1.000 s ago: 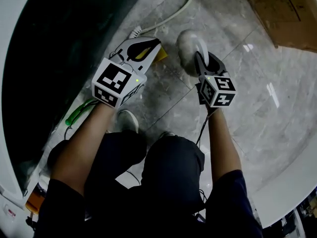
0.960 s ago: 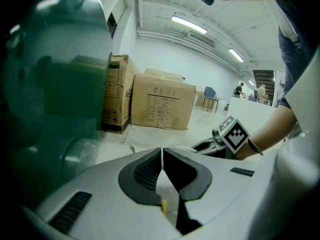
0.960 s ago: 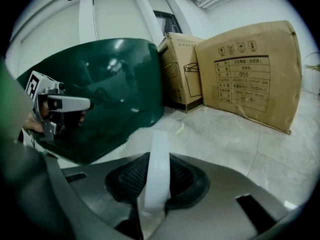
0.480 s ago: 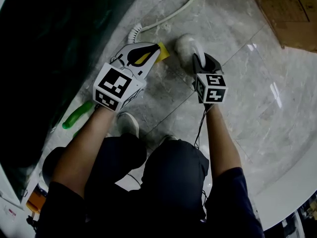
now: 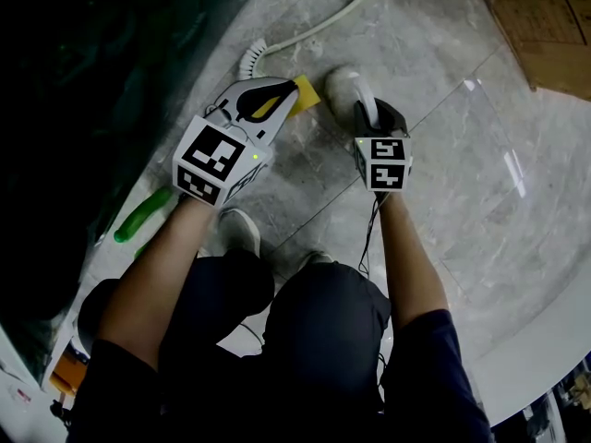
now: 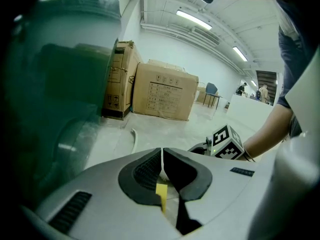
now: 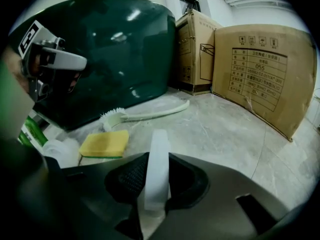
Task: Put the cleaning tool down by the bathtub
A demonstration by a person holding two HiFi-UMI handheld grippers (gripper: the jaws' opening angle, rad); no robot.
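Two grippers hang low over the stone floor (image 5: 443,155), close beside the dark green bathtub (image 5: 92,72). The right gripper (image 5: 363,109) is closed on the cleaning tool (image 5: 343,86). In the right gripper view its pads press from both sides on a flat white strip (image 7: 157,164), which I take for the handle. The pale rounded head sticks out just beyond the fingertips and is very near the floor, if not touching it.

The left gripper (image 5: 279,94) has its jaws almost together, and I see nothing held in them. The yellow that shows through the gap behind its pads seems to be the sponge (image 7: 105,143), which lies flat on the floor under its tip. Further ahead of both grippers lies a long-handled brush (image 5: 309,28), along the foot of the bathtub.

I judge that the tool is light, because one narrow grip carries it without sagging. The strip looks like stiff, smooth plastic, so it can slide or swing between the pads if the grip loosens too early. Whether the head is soft I cannot tell. The middle of the handle, where it is held at present, seems the right place. The head should rest on the floor before the jaws let go.
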